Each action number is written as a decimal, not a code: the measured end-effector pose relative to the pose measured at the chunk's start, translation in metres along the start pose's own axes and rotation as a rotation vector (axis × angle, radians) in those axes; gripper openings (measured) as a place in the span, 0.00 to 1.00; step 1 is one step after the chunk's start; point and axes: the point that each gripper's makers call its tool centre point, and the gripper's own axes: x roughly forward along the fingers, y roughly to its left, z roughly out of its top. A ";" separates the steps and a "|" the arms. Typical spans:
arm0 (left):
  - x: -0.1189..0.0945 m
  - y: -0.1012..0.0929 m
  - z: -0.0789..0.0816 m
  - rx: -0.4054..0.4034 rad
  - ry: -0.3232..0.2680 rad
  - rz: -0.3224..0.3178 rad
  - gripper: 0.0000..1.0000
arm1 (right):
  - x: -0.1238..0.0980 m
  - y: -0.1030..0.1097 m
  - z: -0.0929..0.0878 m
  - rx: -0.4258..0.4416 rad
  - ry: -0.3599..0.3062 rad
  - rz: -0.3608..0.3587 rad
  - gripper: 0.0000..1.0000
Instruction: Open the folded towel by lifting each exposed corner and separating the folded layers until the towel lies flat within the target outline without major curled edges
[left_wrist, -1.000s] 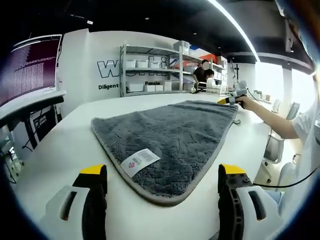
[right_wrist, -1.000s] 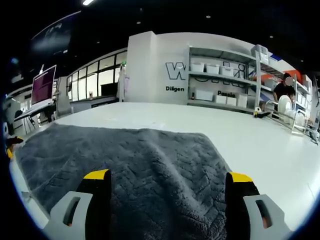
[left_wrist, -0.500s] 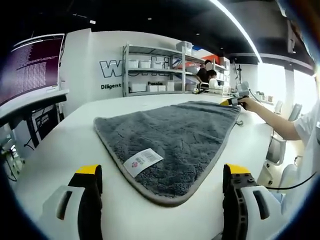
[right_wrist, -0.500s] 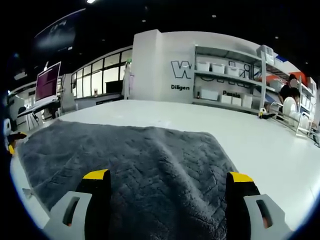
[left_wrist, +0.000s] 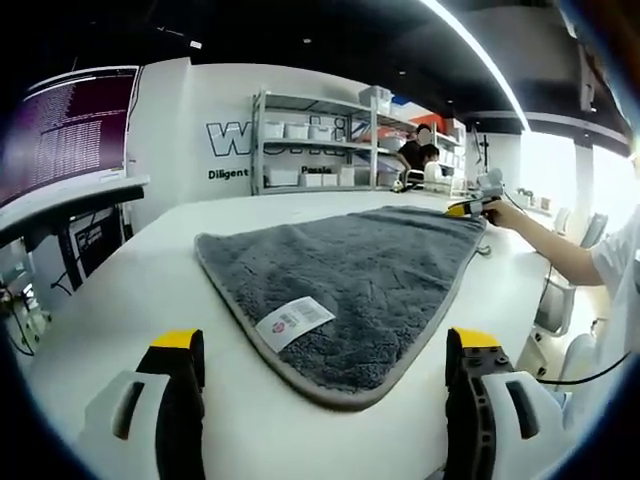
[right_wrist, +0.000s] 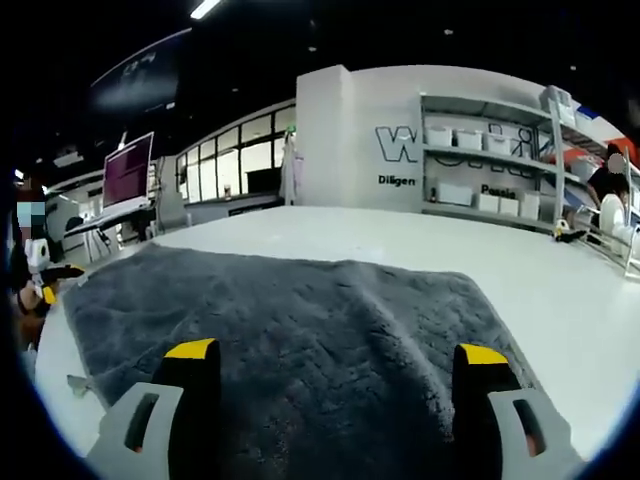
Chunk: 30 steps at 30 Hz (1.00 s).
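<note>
A dark grey towel (left_wrist: 350, 275) lies spread on the white table (left_wrist: 120, 290), its near corner with a white barcode label (left_wrist: 293, 321) pointing at my left gripper (left_wrist: 325, 375). That gripper stands open just short of the corner, nothing between its jaws. At the towel's far corner a person's hand holds my right gripper (left_wrist: 470, 208). In the right gripper view the same towel (right_wrist: 300, 330) runs under my open right gripper (right_wrist: 335, 385), whose jaws hover over the cloth without holding it. The left gripper (right_wrist: 40, 285) shows at that view's left edge.
Metal shelving (left_wrist: 320, 145) with white bins stands against the back wall. A monitor (left_wrist: 60, 130) sits on a desk at the left. A person's arm (left_wrist: 560, 245) reaches in from the right. People stand by the shelves (left_wrist: 420, 150). Bare table surrounds the towel.
Both views have shifted slightly with the hands. The towel lies as before, and both grippers remain open.
</note>
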 end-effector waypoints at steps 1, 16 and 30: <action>0.000 0.000 0.000 0.000 0.001 -0.001 0.99 | 0.001 0.001 -0.002 -0.015 0.010 0.003 0.99; 0.002 -0.006 0.000 0.009 0.003 -0.022 0.99 | 0.014 -0.002 -0.017 0.066 0.045 0.043 0.99; 0.000 -0.005 -0.001 0.016 0.009 -0.018 0.99 | 0.015 -0.024 -0.019 0.062 0.049 -0.039 0.97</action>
